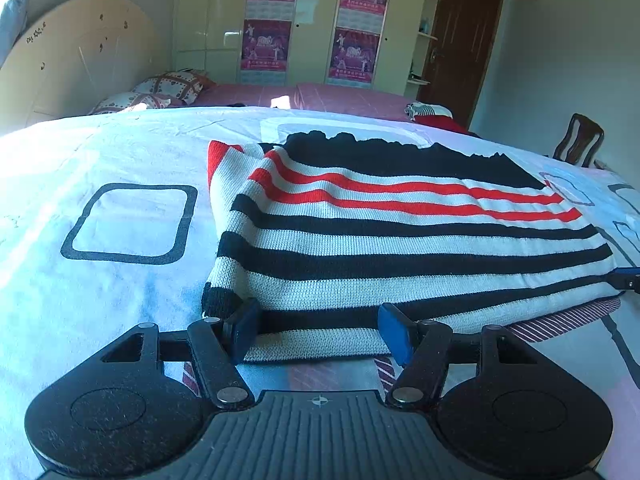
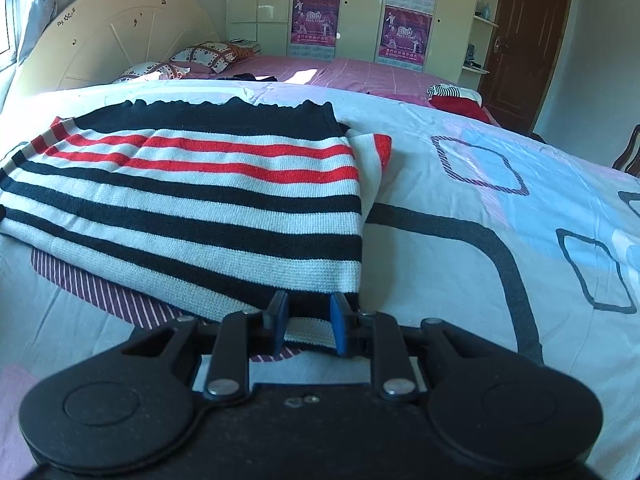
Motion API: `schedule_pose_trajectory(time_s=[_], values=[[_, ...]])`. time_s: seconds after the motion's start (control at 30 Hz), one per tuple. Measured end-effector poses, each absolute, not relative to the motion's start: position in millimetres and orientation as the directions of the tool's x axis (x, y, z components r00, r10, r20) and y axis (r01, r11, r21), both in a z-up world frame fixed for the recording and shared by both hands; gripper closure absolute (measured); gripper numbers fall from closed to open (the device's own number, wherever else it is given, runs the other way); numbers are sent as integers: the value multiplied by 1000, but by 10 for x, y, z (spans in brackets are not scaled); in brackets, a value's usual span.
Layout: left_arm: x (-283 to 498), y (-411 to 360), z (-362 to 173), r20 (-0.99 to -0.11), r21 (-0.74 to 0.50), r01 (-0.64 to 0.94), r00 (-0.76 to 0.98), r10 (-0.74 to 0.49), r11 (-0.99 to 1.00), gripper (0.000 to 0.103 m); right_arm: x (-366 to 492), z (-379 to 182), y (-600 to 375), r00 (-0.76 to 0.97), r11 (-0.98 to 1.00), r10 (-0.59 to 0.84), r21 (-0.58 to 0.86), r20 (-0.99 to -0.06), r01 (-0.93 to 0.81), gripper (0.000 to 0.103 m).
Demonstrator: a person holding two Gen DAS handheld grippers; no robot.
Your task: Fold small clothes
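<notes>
A knitted sweater (image 1: 400, 240) with black, white and red stripes lies flat on the bed, its sleeves folded in. It also shows in the right wrist view (image 2: 200, 200). My left gripper (image 1: 320, 330) is open, its blue fingers astride the sweater's near hem at the left corner. My right gripper (image 2: 306, 322) is partly open, its fingers astride the near hem at the right corner. The tip of my right gripper shows at the right edge of the left wrist view (image 1: 628, 278).
A purple striped cloth (image 2: 100, 288) lies under the sweater. The bedsheet (image 2: 480, 200) is pale with dark rounded squares. Pillows (image 2: 208, 54) and a headboard (image 2: 120, 36) are far left. Folded clothes (image 2: 456, 98) sit far right. A chair (image 1: 580, 140) stands beside the bed.
</notes>
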State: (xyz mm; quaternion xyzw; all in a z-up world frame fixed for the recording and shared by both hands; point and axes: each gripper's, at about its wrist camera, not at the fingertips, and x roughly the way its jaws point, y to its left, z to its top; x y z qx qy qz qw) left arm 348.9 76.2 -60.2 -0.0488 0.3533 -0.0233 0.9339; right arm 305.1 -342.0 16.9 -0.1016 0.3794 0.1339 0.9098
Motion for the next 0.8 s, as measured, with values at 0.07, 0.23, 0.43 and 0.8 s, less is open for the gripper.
schedule_pose_trajectory(time_s=[0.07, 0.23, 0.43, 0.8], values=[[3494, 761, -602, -660, -103, 14, 747, -79, 995, 38, 3061, 175, -3418, 673, 946, 165, -79, -721, -316, 82], [3492, 761, -601, -659, -104, 15, 748, -80, 994, 38, 3052, 161, -3400, 678, 946, 161, -82, -717, -312, 80], [3212, 770, -380, -637, -137, -44, 769, -54, 990, 38, 2957, 311, -3534, 683, 959, 221, 28, -697, -282, 75], [2849, 1158, -852, -502, -744, -234, 814, -293, 625, 38, 2769, 593, -3243, 737, 929, 362, 155, -571, -336, 92]])
